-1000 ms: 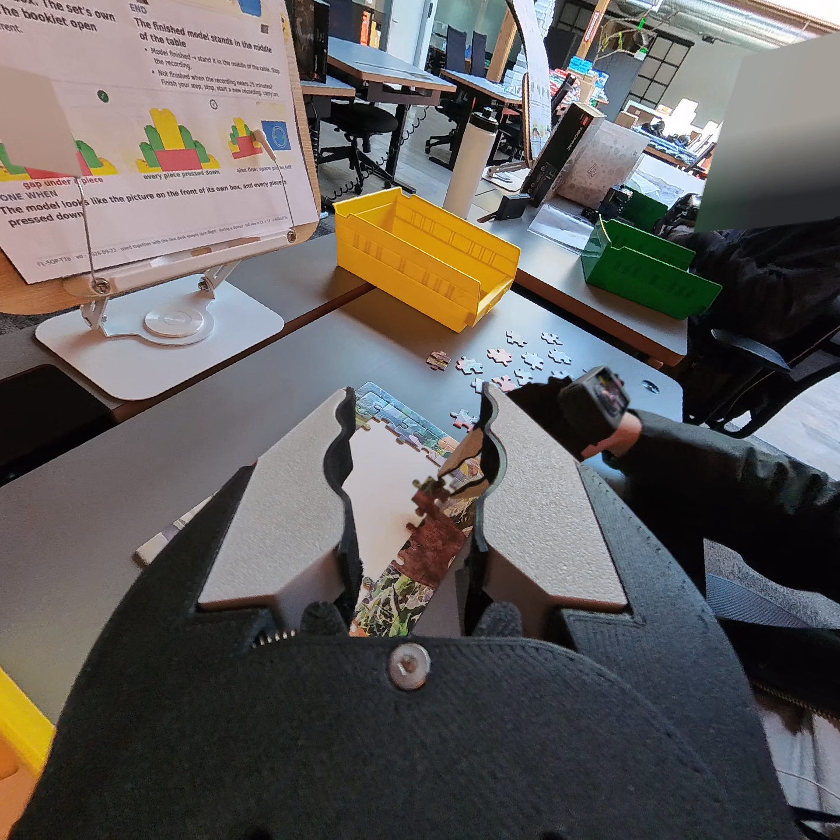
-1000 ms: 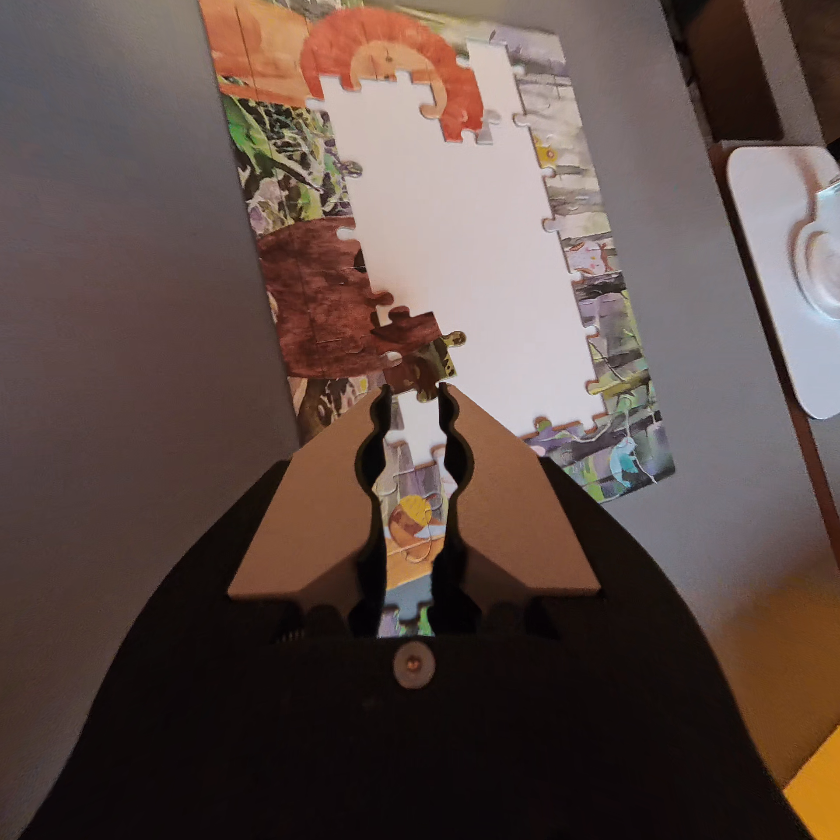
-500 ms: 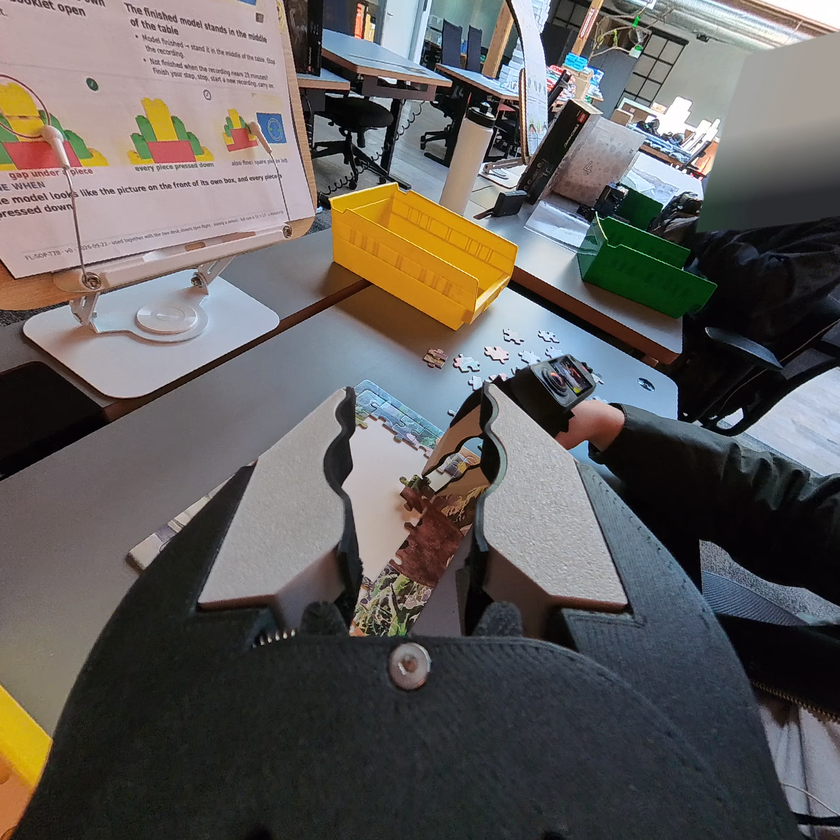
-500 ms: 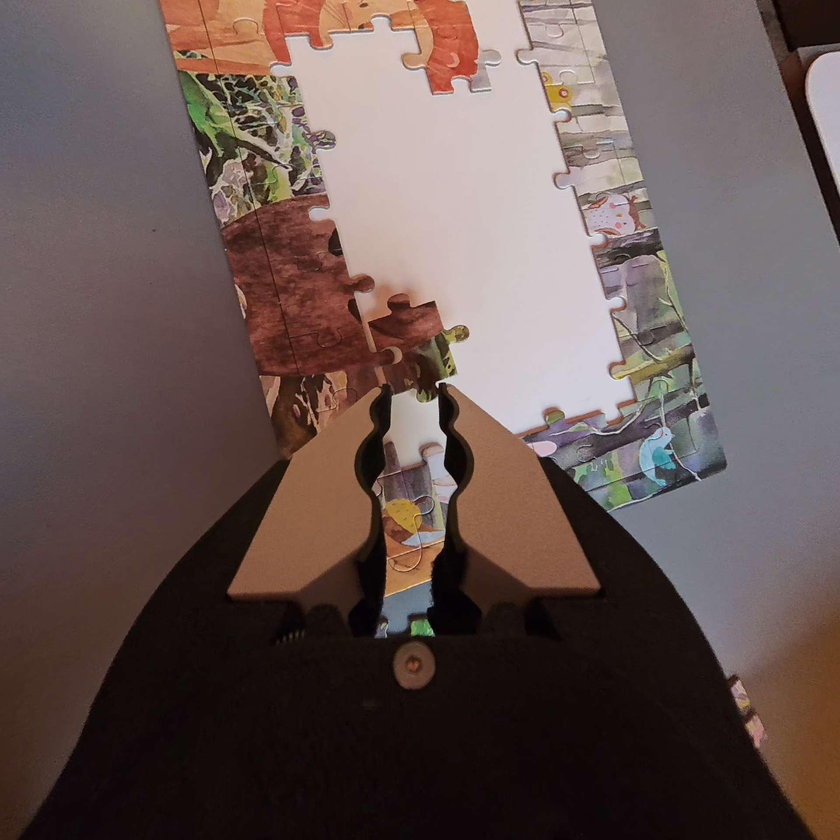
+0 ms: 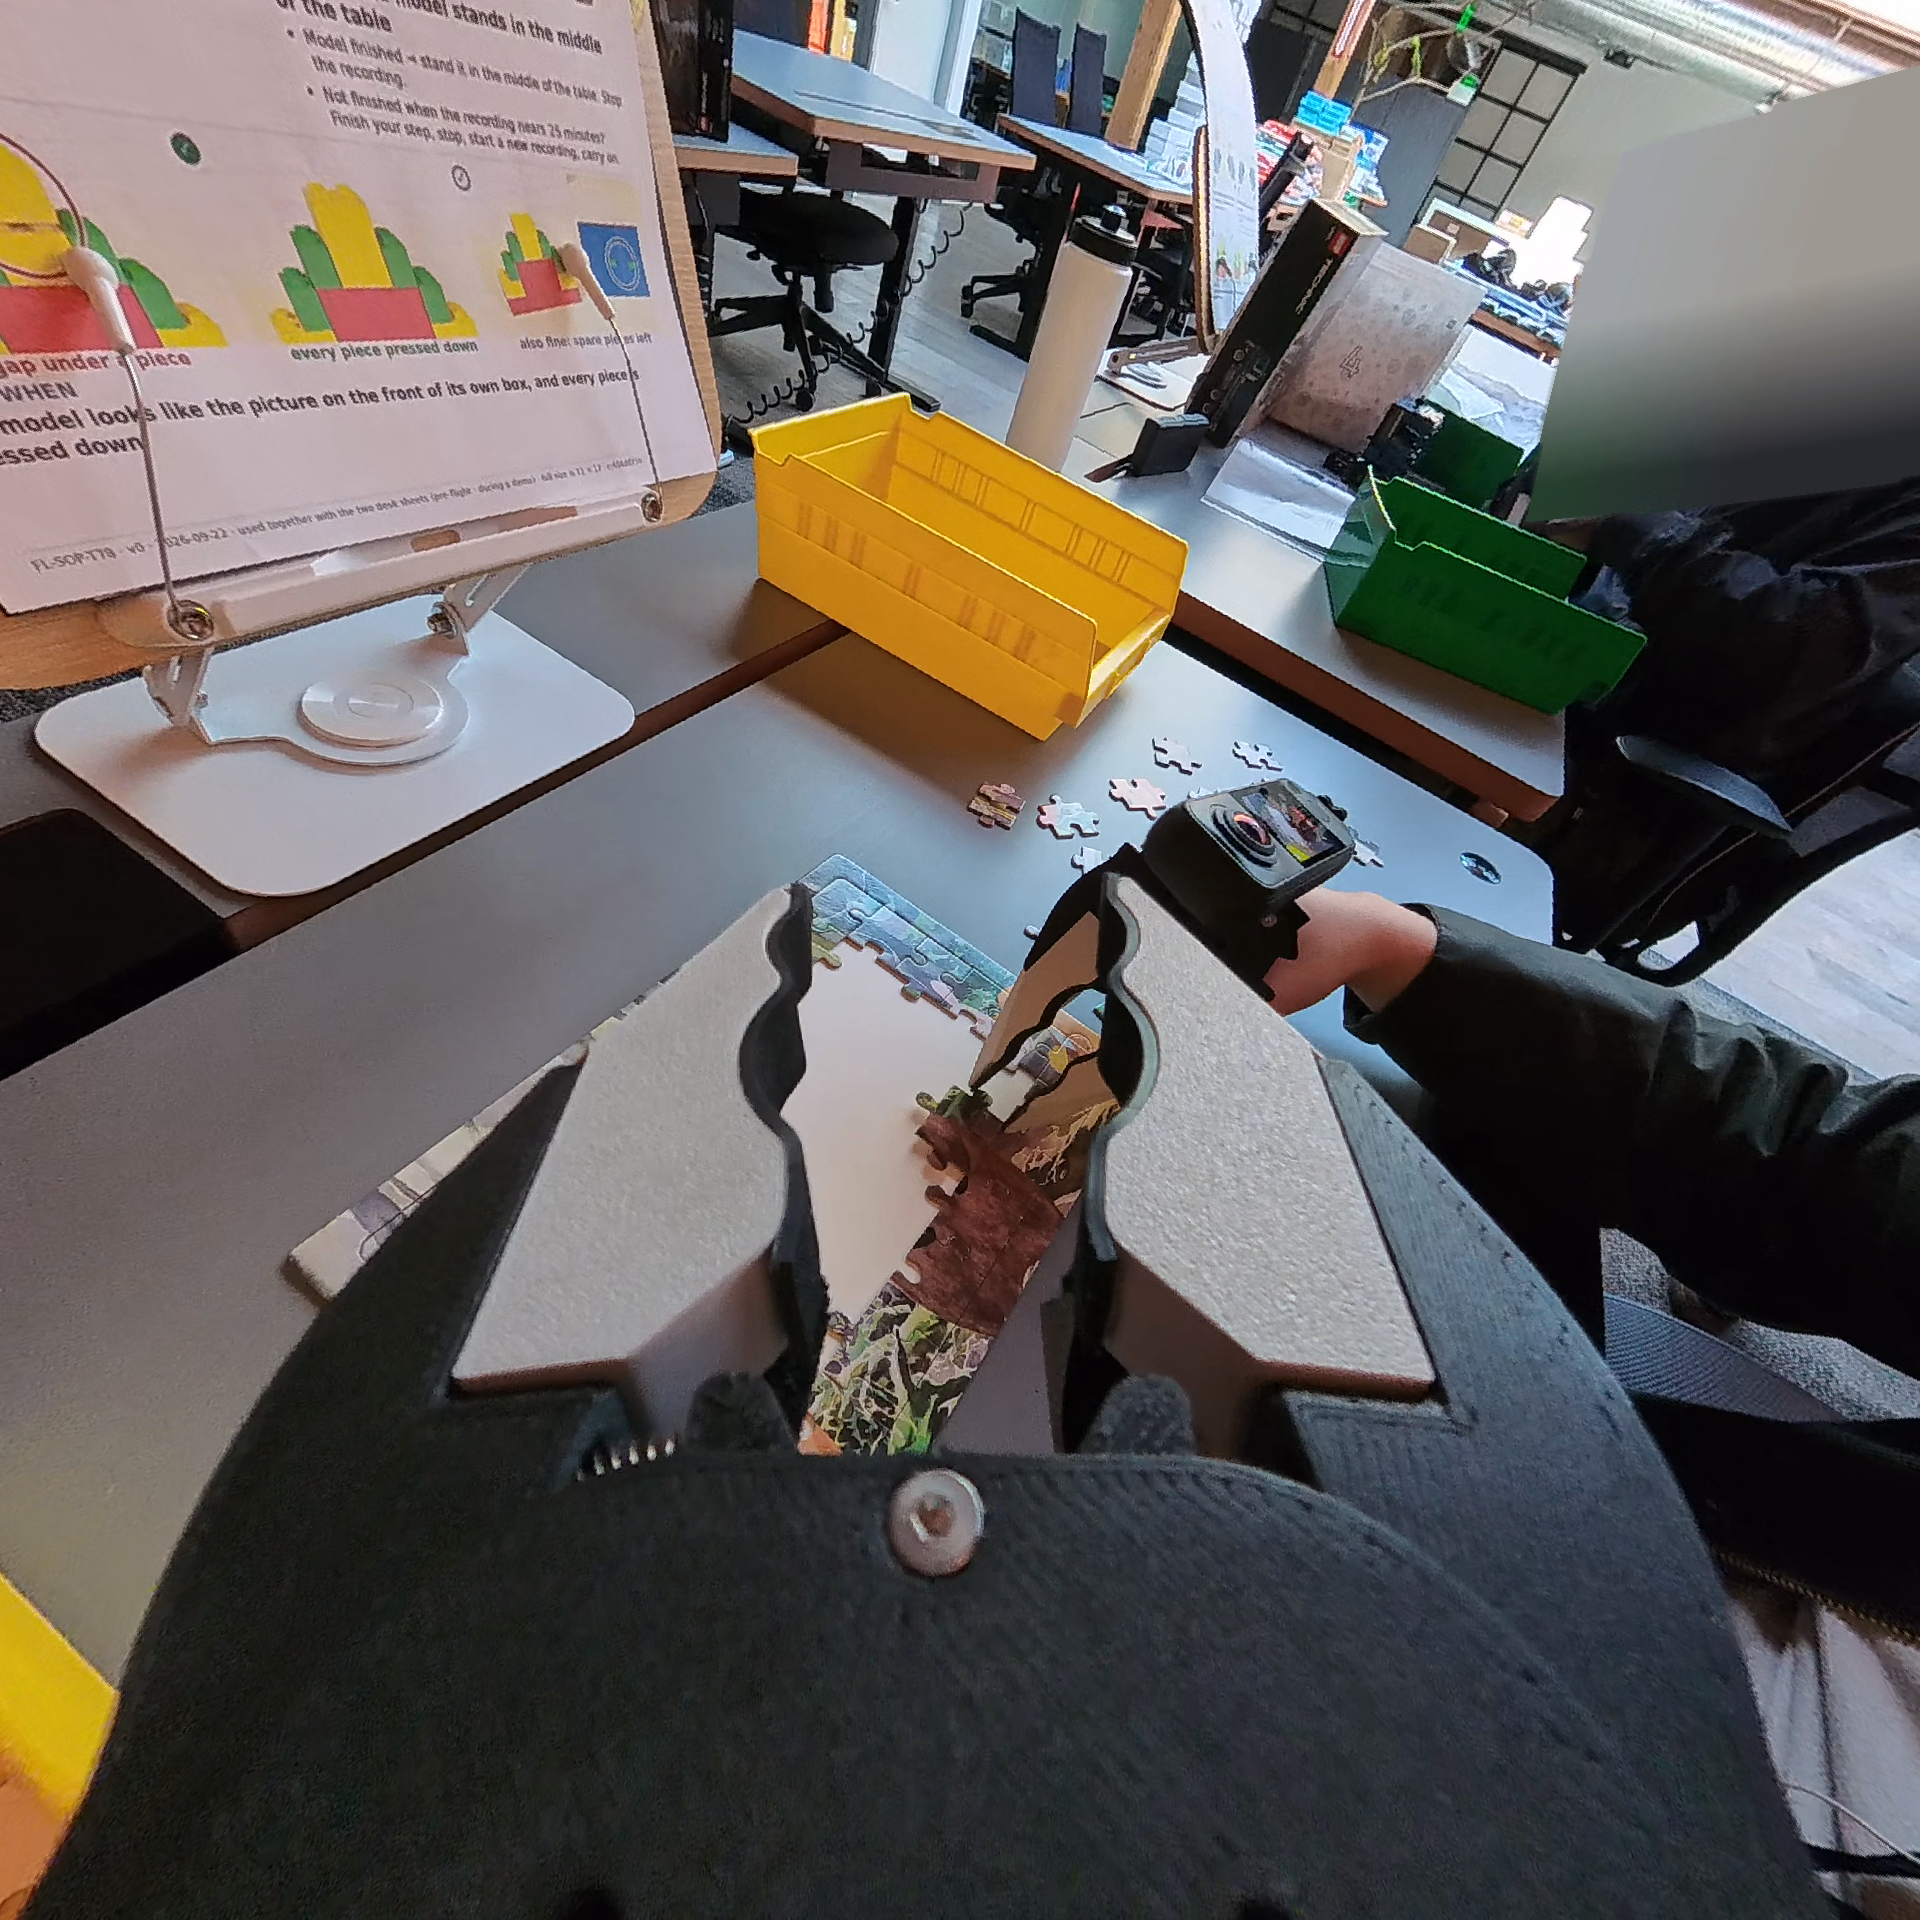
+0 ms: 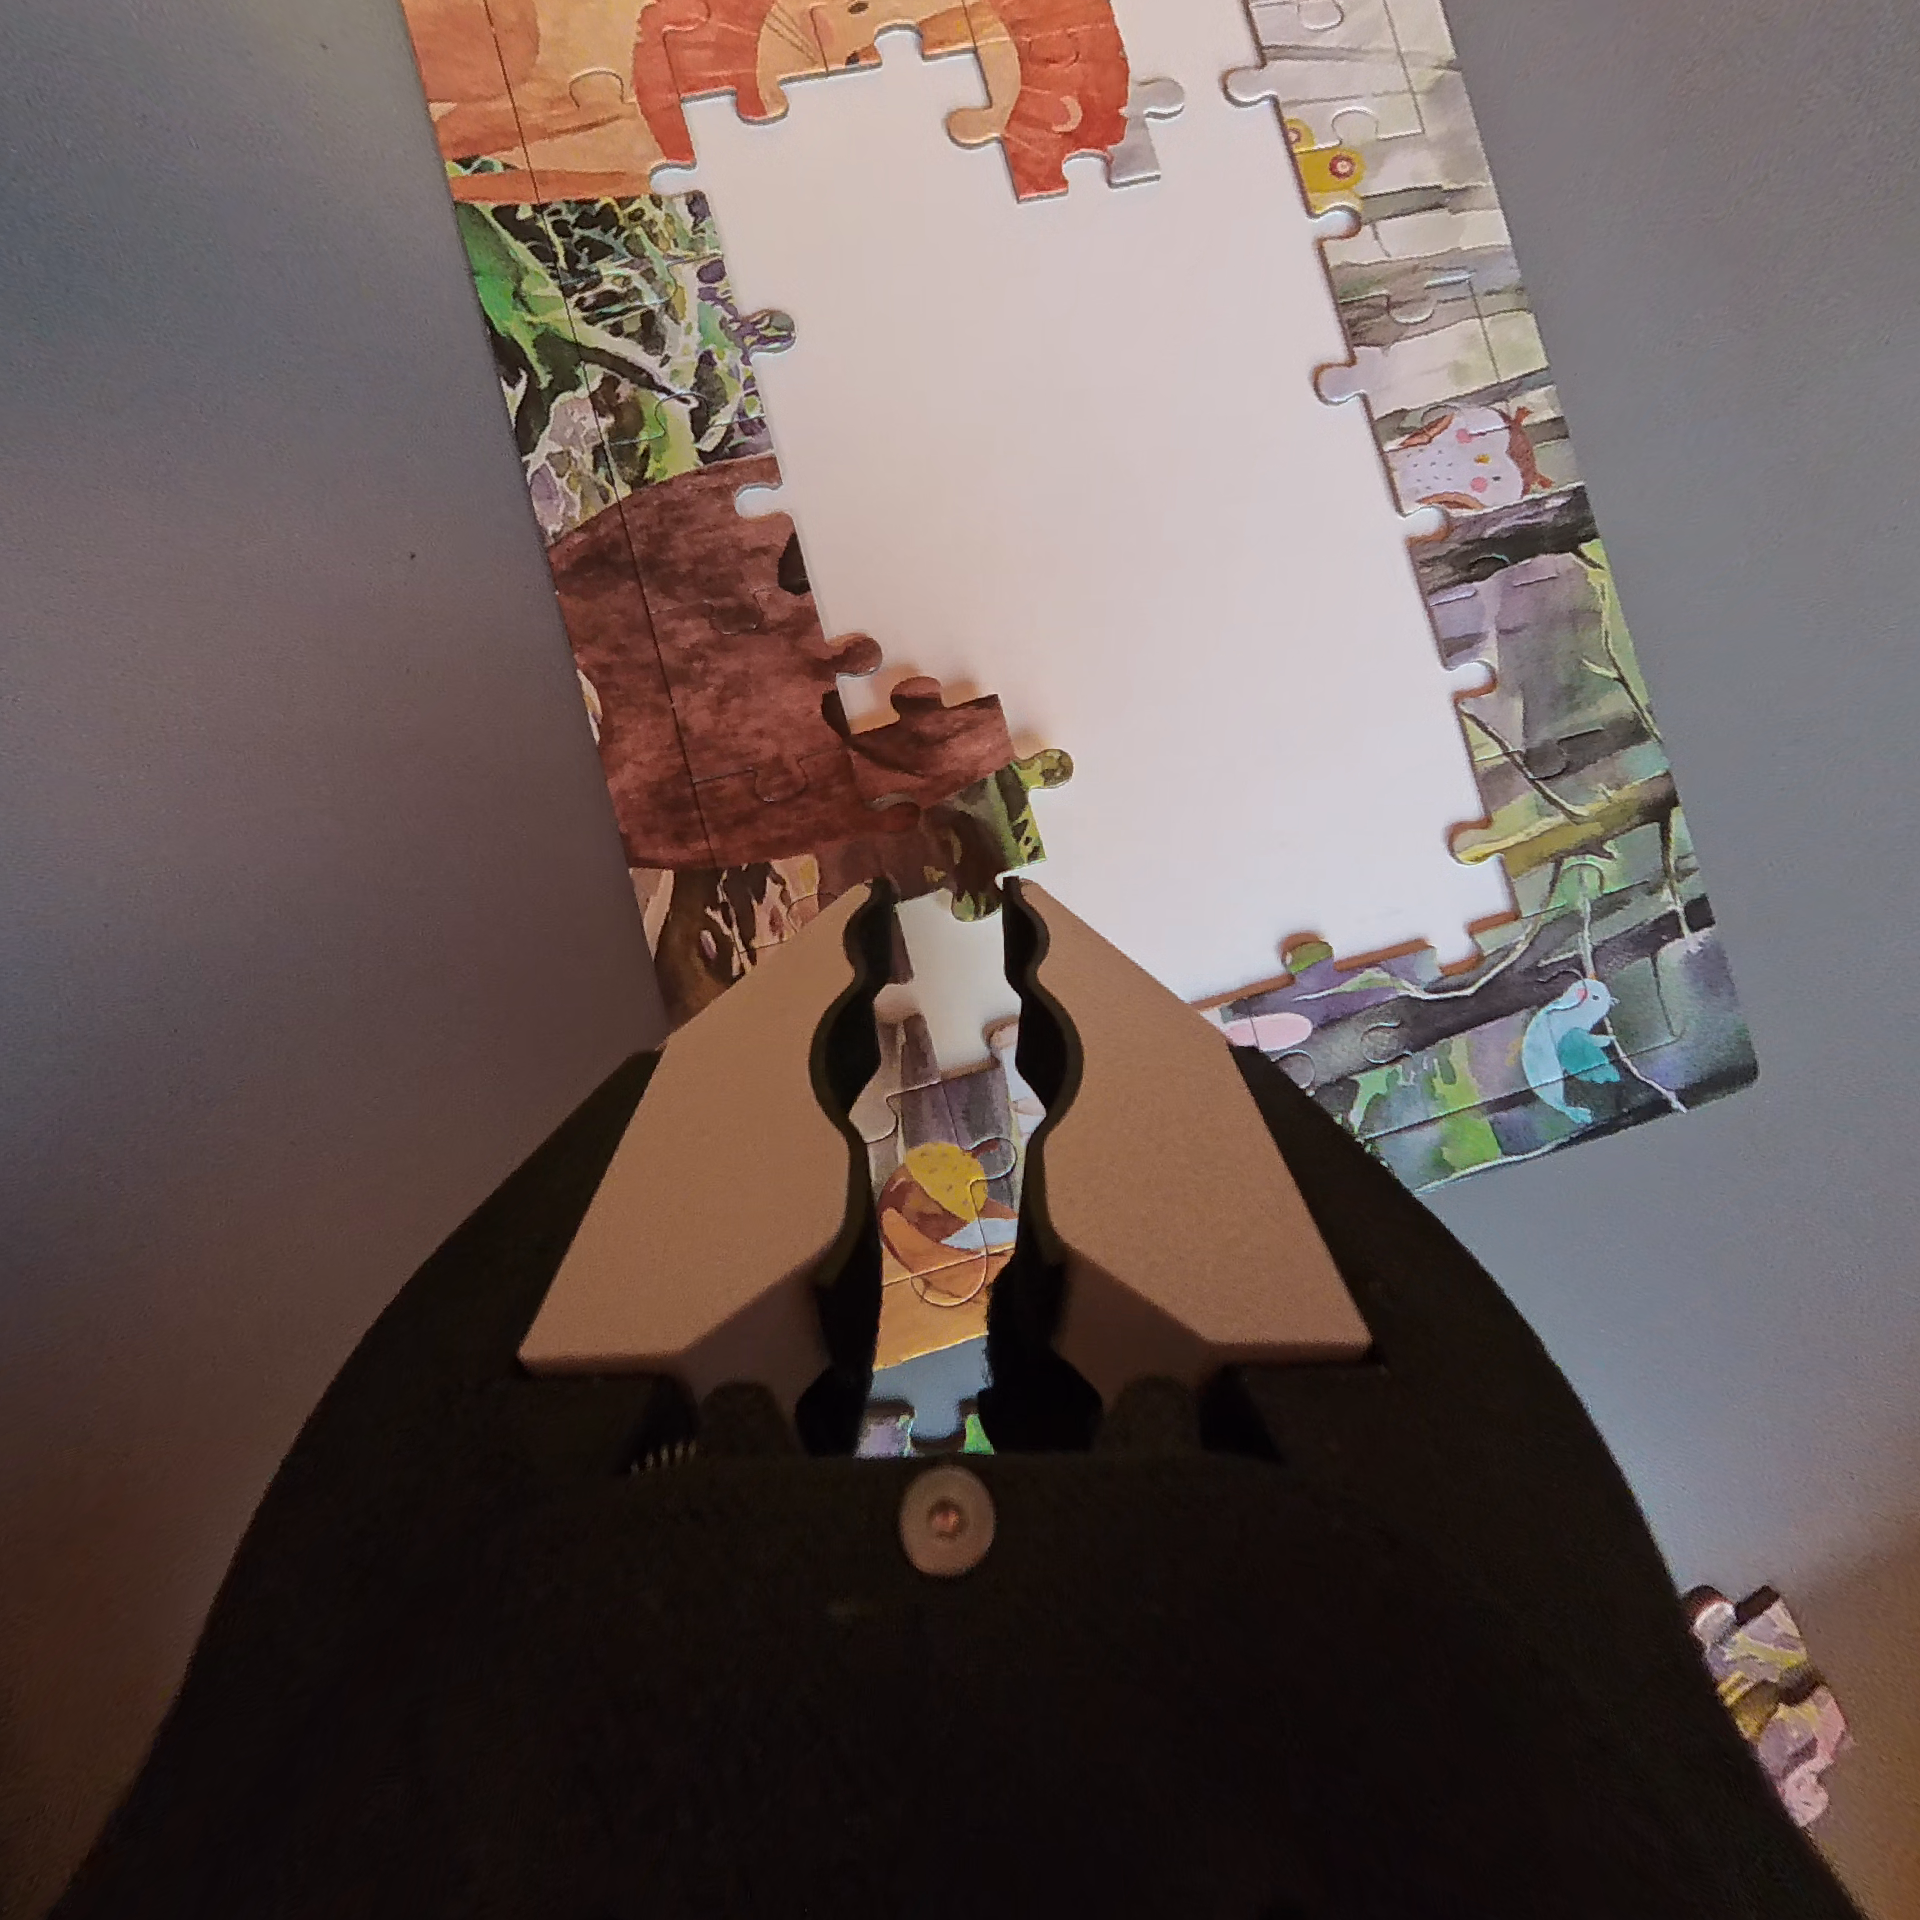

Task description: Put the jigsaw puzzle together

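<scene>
One puzzle piece [image 6: 961,805], touching right gripper [image 6: 943,883] tips

Setting: open-plan office or lab workspace. Grey desk [image 5: 540,1039] in the foreground, abutting further desks; rows of desks [image 5: 862,114] with black office chairs [image 5: 821,239] run to the back. Exposed ductwork [image 5: 1704,42] overhead and dark-framed grid windows [image 5: 1507,125] at the far wall. Work aids on hand: printed instruction sheet [image 5: 312,260] on a tilted stand with a white base [image 5: 343,748], yellow parts bin [image 5: 956,561], green parts bin [image 5: 1475,603], white bottle [image 5: 1070,332], cardboard boxes [image 5: 1361,343]. Seated person in a dark sleeve [image 5: 1662,1122] at right.
</scene>
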